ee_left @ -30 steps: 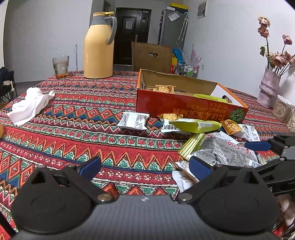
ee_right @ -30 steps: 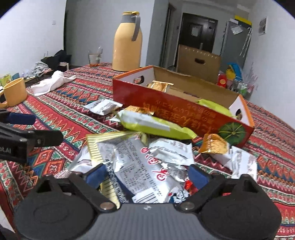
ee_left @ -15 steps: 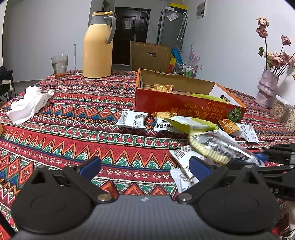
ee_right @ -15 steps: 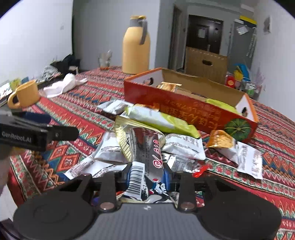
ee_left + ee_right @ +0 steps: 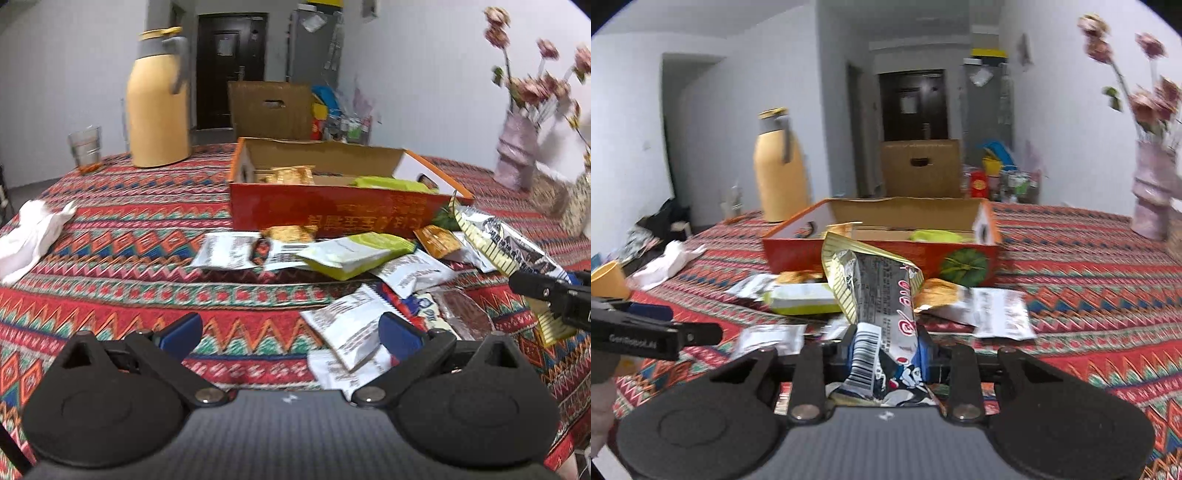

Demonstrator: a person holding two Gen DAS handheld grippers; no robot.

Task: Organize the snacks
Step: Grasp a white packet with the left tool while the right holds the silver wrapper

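My right gripper (image 5: 886, 350) is shut on a silver snack packet (image 5: 879, 291) with a yellow striped edge and holds it up above the table, pointed toward the open orange box (image 5: 886, 254). The packet (image 5: 498, 243) and right gripper (image 5: 546, 291) also show at the right of the left wrist view. The box (image 5: 332, 214) holds a green packet (image 5: 391, 182) and golden packets (image 5: 291, 173). Several loose snack packets (image 5: 354, 254) lie in front of it. My left gripper (image 5: 290, 332) is open and empty, low over the tablecloth by a white packet (image 5: 347, 328).
A yellow thermos jug (image 5: 157, 99) and a glass (image 5: 85, 147) stand at the back left. A white cloth (image 5: 33, 236) lies at the left. A vase with flowers (image 5: 517, 147) stands at the back right. A yellow mug (image 5: 607, 280) sits at the left edge.
My right gripper closed on the silver packet and lifted it off the pile, turning toward the box. My left gripper shifted slightly right, still open.
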